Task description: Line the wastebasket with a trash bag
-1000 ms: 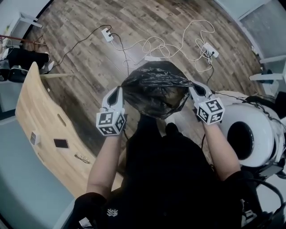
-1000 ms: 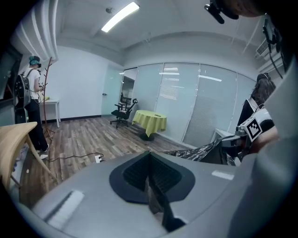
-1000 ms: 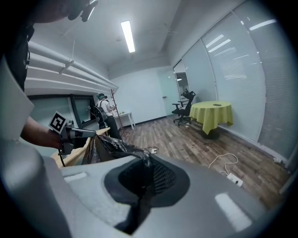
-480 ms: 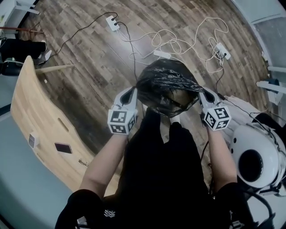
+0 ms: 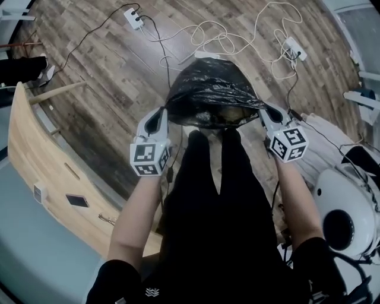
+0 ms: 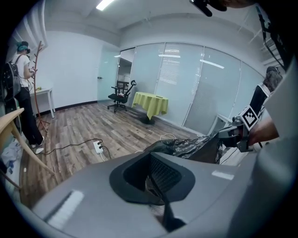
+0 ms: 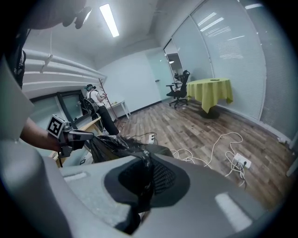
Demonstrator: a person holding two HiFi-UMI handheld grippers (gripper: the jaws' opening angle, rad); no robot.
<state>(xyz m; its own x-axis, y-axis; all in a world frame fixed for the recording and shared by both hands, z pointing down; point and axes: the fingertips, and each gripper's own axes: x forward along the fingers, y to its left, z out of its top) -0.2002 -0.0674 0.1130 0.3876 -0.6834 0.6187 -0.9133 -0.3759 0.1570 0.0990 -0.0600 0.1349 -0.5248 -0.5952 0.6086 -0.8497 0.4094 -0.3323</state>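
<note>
A black trash bag (image 5: 211,89) hangs stretched between my two grippers, just beyond the person's legs. My left gripper (image 5: 162,113) is shut on the bag's left edge and my right gripper (image 5: 265,110) on its right edge. The mouth faces me, with a brownish inside showing under the rim. In the left gripper view, thin black film (image 6: 160,183) is pinched in the jaws and the bag (image 6: 193,146) runs across to the other gripper (image 6: 235,135). The right gripper view shows crumpled film (image 7: 143,174) clamped the same way. I cannot make out a wastebasket under the bag.
White cables and power strips (image 5: 133,16) (image 5: 292,47) lie on the wooden floor beyond the bag. A wooden table (image 5: 38,160) stands at the left, a white round machine (image 5: 344,208) at the right. A person (image 6: 21,93) stands far off by a coat rack.
Both grippers have sunk together with the bag, which now hangs lower and is spread wider between them. Both grips are unchanged.
</note>
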